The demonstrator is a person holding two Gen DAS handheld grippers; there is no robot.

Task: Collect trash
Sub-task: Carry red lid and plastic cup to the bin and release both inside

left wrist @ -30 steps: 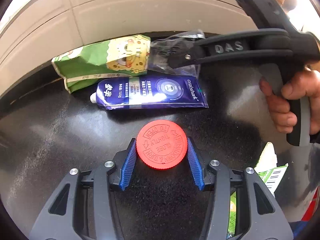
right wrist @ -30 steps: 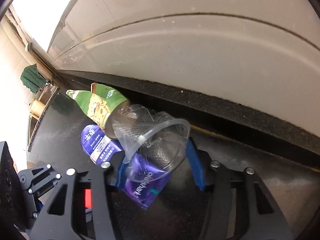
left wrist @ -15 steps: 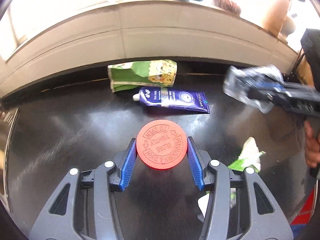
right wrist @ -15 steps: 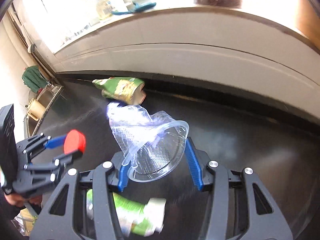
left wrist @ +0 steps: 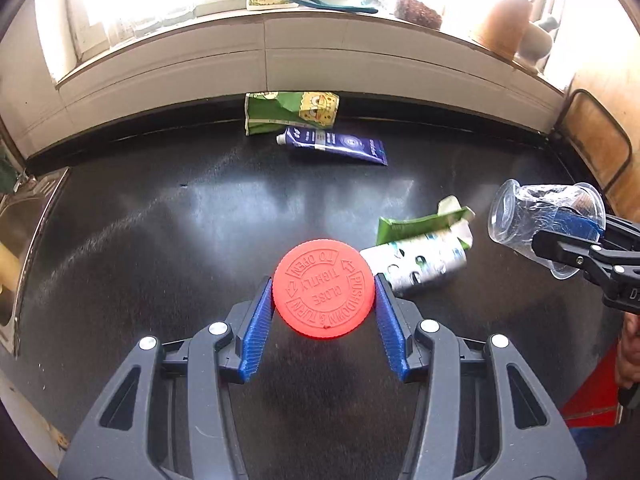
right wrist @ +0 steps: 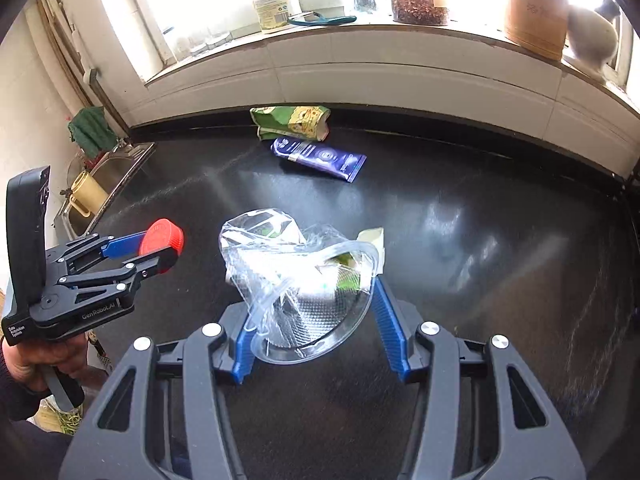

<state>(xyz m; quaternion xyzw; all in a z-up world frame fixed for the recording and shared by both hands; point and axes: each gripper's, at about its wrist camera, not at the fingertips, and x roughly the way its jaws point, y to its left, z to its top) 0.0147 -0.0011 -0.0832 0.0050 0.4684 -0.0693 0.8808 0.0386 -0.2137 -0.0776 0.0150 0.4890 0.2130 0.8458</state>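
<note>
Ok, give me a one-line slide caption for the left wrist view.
Left tool grips a round red plastic cap above the black countertop; right tool carries a crumpled clear plastic cup.

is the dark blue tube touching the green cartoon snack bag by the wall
Touching: right wrist view shows the dark blue tube butting against the green cartoon snack bag, no counter between them.

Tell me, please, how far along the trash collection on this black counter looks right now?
Nothing visibly binned yet; no bin shows. In hand: the left tool grips the red cap, and the right tool holds the crumpled clear plastic cup, both lifted off the counter. Left to collect: the green snack bag, the blue tube and the crushed green-and-white carton.
</note>
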